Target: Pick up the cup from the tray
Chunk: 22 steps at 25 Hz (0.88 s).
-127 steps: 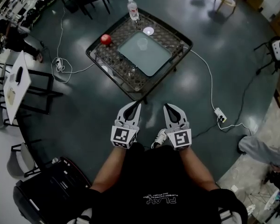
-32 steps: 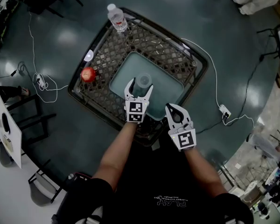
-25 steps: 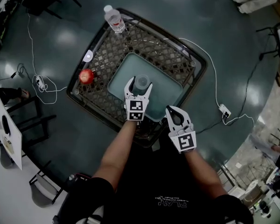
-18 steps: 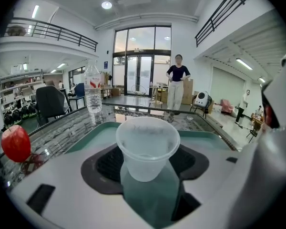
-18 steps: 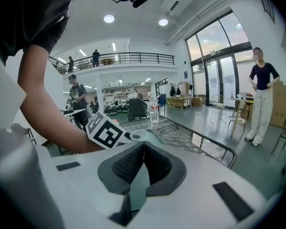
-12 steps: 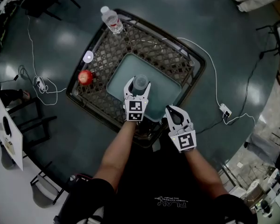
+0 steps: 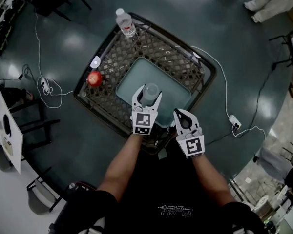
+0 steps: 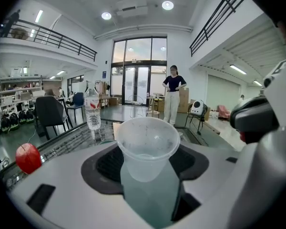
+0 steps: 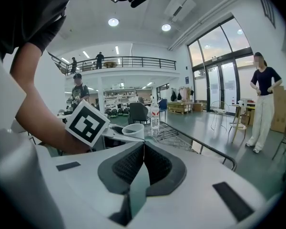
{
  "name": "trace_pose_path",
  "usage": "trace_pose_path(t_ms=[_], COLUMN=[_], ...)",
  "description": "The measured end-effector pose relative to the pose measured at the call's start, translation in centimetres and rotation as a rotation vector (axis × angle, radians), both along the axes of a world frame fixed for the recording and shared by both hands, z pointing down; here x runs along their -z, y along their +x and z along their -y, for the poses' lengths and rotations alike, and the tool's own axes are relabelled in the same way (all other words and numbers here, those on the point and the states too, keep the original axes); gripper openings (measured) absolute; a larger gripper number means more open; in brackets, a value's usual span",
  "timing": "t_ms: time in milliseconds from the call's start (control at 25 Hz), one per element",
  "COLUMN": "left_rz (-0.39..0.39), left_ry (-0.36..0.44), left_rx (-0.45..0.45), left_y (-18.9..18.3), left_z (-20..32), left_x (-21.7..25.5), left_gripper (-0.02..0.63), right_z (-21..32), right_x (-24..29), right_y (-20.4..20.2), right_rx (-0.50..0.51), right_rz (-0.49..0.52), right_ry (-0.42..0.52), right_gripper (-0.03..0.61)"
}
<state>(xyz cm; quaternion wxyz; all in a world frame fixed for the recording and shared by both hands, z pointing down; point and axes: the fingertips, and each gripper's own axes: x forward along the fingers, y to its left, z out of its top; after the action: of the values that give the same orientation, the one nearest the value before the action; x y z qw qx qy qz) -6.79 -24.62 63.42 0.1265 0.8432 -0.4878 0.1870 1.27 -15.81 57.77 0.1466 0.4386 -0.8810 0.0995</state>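
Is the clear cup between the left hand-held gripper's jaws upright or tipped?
Upright: the cup has its open rim on top, narrower base below, in the left hand-held gripper.

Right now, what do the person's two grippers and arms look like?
Left gripper and right gripper match: white plastic shells, dark ribbed pads inside tapered jaws, each topped by a white cube with black square markers. Bare forearms; black short-sleeved T-shirt with white print.

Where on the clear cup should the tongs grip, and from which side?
Its side wall below the rim, from the person's side, level: the cup is upright, tapering downward, open mouth up. The left tongs sit about there, closed on it.
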Motion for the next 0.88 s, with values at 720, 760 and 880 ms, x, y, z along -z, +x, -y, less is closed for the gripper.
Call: trace_pose_path(t_ms=[720,760,880], left_rz=[-0.012,-0.012,-0.012], left_ry=[0.097,0.105,0.124], left_rx=[-0.091,-0.101,-0.126], left_y=[-2.8,-2.9,-3.1], left_z=[-9.0,-9.5,-10.9], left_x=[10.4,10.7,11.7], left_gripper=[0.295,0.295,0.295], right_z=[-4.1,-4.4,-5.1], right_x=[4.7,5.1,6.7], right_y=[-1.1,-1.1,-1.0], right_rx=[-0.106,-0.116,-0.158], right_rz=[-0.001,-0.002,-0.001], right_ry=[0.100,0.113,0.163], right_gripper=[0.009,0.009,0.009])
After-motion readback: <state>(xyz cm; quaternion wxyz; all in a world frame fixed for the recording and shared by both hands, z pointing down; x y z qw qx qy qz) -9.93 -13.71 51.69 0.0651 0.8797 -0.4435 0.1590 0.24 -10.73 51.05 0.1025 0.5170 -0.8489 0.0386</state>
